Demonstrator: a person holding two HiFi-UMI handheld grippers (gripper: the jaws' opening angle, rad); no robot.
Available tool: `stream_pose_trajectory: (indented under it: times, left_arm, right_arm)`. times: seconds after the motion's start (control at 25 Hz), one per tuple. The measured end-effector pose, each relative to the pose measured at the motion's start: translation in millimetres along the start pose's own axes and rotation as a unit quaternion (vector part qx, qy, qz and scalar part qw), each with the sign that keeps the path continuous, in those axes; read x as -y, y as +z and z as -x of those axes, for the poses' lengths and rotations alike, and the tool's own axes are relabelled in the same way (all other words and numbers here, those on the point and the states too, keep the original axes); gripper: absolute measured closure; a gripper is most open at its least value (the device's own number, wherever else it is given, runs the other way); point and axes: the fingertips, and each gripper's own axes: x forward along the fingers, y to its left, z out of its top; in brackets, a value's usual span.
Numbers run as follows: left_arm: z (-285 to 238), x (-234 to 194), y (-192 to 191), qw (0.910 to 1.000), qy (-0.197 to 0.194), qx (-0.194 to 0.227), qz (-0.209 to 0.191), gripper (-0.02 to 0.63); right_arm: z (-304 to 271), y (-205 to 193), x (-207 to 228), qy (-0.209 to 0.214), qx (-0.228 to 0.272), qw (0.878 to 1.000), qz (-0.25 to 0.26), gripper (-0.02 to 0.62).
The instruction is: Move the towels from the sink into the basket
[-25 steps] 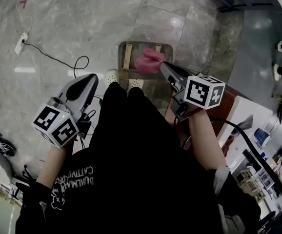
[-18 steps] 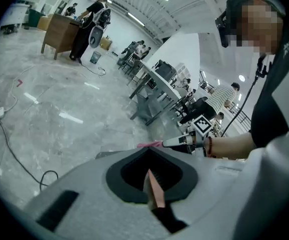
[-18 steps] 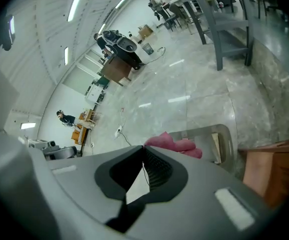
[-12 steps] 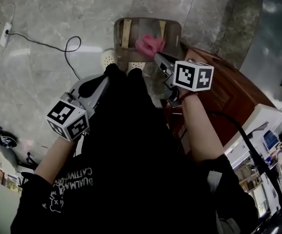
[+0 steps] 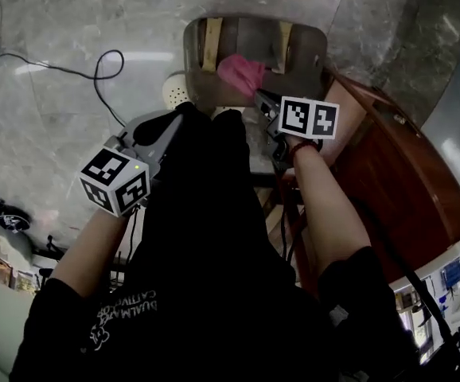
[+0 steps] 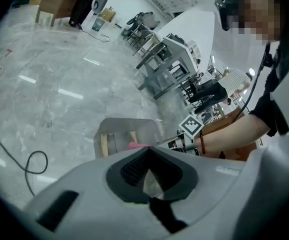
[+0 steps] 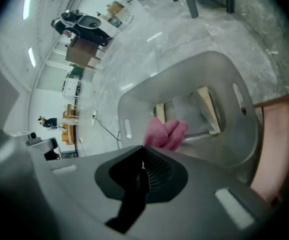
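The head camera is looking steeply down from above; cameras on the left claw (image 5: 182, 113) and right claw (image 5: 256, 96) are looking along their jaws; all 3 are sharing the basket (image 5: 190, 50).

The only lettering is a white print (image 5: 126, 307), upside down and mostly illegible, one line seemingly starting "CATTIV", near left on the person's black shirt (image 5: 214, 237); the left cube (image 5: 115, 181) and right cube (image 5: 309, 118) bear square black-and-white code markers.

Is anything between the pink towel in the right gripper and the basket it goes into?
Nothing visible. The right gripper holds the pink towel over the open top of the basket; only two wooden slats show inside it.
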Motion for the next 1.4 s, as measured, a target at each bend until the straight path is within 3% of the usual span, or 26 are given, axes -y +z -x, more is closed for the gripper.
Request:
stream_pose_trajectory:
  times: [0.2,0.4,0.64,0.8,1.0,1.12,1.24,1.4]
  left_arm:
    - [-23,-22,-36,0.9983,-0.012,-0.054,-0.015,0.607]
    - [-20,-8,-58,0.9942,-0.048,-0.086,-0.044,0.606]
    - [-25,5,-70,0.9886,-0.078,-0.114,-0.059,0.606]
    - [-26,6,-68,0.9904,-0.071,-0.108,-0.049,0.606]
    - [-26,8,-62,0.9925,-0.071,-0.095,-0.032,0.606]
    - [-19,13,-56,0.994,-0.065,-0.083,-0.029,0.606]
    - [-1,23,-46,0.9957,-0.044,-0.072,-0.04,0.606]
    - [22,49,-20,0.9962,-0.035,-0.047,-0.065,0.606]
  right_arm:
    - [-41,-42,49,-0.023,-0.049,0.997,-0.059,0.578]
    - [-49,-62,43,-0.018,-0.078,0.996,-0.038,0.578]
    - [-56,-50,39,-0.025,-0.075,0.997,-0.01,0.578]
    - [-57,-47,34,-0.025,-0.075,0.997,-0.003,0.567]
    - [-53,-46,36,-0.03,-0.077,0.996,0.011,0.505]
    - [-40,-46,30,-0.025,-0.073,0.997,0.009,0.539]
    - [-15,-42,-1,0.005,-0.04,0.999,0.025,0.588]
    - [19,-38,-47,0.032,-0.008,0.999,0.023,0.589]
